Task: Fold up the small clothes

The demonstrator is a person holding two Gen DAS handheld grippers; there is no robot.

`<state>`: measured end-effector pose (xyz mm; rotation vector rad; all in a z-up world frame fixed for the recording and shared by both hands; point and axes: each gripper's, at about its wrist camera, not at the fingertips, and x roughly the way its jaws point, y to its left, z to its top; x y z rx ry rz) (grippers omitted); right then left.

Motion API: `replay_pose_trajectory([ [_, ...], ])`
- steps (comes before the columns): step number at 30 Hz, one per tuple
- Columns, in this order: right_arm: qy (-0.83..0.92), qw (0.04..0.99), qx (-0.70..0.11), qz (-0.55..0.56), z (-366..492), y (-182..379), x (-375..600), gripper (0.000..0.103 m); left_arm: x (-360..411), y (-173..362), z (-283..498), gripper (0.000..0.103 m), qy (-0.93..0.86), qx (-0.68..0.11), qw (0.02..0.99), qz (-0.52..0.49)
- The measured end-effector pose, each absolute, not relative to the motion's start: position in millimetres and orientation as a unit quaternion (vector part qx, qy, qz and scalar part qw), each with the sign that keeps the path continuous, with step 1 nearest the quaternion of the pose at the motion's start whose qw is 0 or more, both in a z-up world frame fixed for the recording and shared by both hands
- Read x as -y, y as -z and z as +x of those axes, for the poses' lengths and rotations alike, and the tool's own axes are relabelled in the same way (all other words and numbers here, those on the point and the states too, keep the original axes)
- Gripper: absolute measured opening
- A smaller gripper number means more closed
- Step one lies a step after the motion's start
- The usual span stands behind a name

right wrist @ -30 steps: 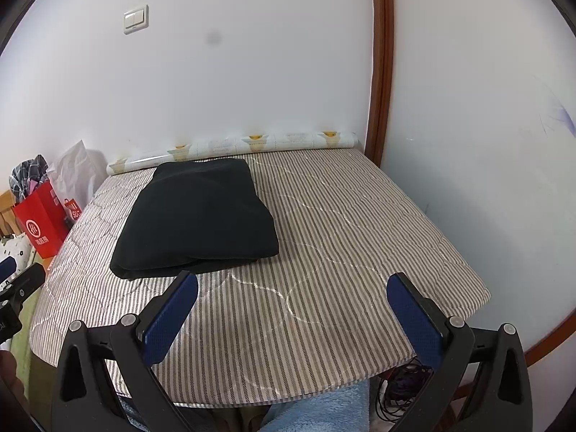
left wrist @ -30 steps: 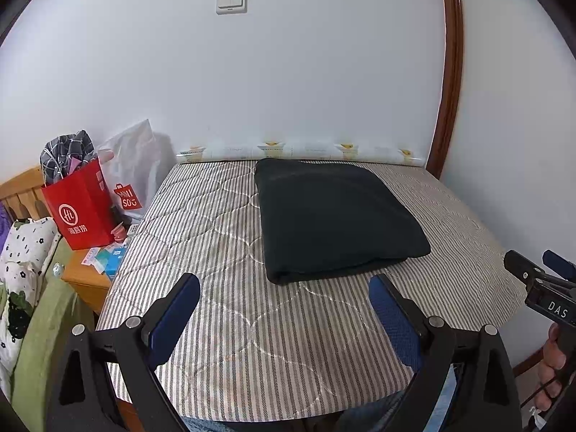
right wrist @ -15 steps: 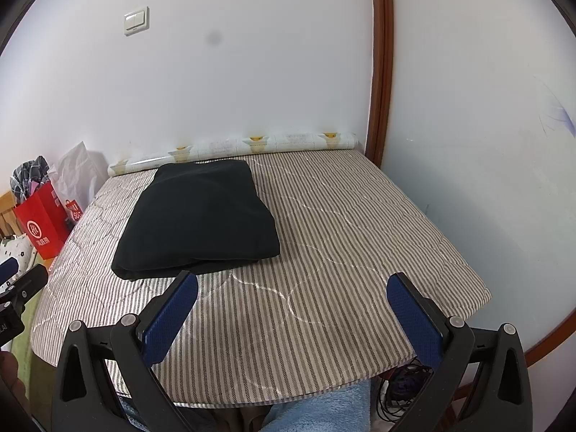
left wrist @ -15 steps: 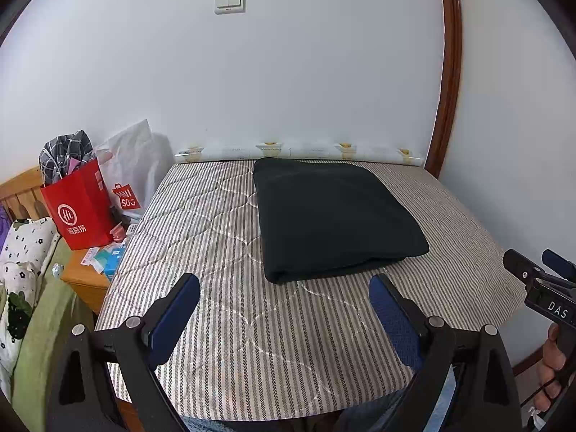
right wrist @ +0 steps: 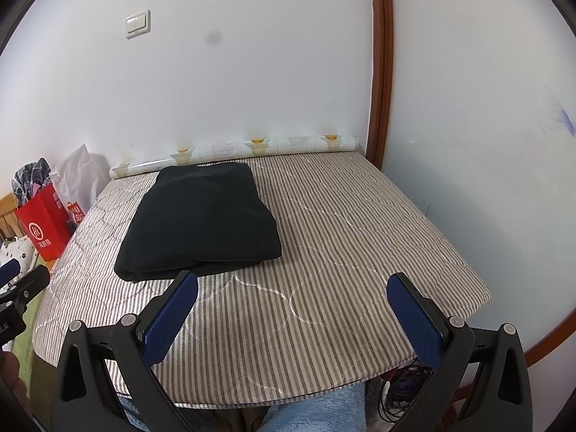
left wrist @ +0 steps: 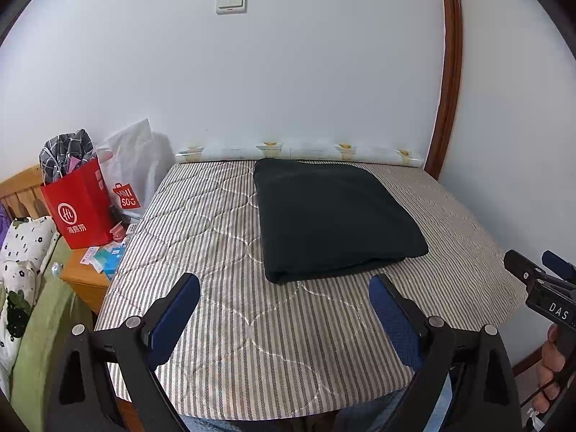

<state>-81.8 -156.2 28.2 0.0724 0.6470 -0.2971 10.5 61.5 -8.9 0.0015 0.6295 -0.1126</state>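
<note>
One folded black garment [left wrist: 334, 216] lies beyond two spread, empty claws.

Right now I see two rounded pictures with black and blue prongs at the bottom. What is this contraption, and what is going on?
No robot here: a person holds a hand-operated claw in each hand, each carrying a wide-angle camera that looks forward along its two fingers. One picture comes from the left claw, the other from the right claw. The blue prongs are the finger pads. Both claws are open and hold nothing. In front lies a striped quilted mattress with one dark garment on it, already folded into a neat rectangle. A patterned roll runs along the wall, and a red shopping bag stands beside the bed.
</note>
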Motion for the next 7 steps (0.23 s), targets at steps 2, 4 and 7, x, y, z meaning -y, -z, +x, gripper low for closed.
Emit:
replay_pose_trajectory([
  [2,0.145,0.936,-0.318,0.034,-80.9,-27.5,156.6,0.103,-61.9,9.8,11.3,0.095,0.057,-0.311,0.949,0.0],
  [4,0.144,0.937,-0.317,0.035,-80.5,-27.0,158.2,0.103,-62.8,10.5,12.4,0.095,0.057,-0.312,0.948,0.0],
  [7,0.142,0.937,-0.318,0.036,-80.2,-26.0,158.6,0.103,-61.8,12.0,14.0,0.095,0.061,-0.314,0.948,0.004],
])
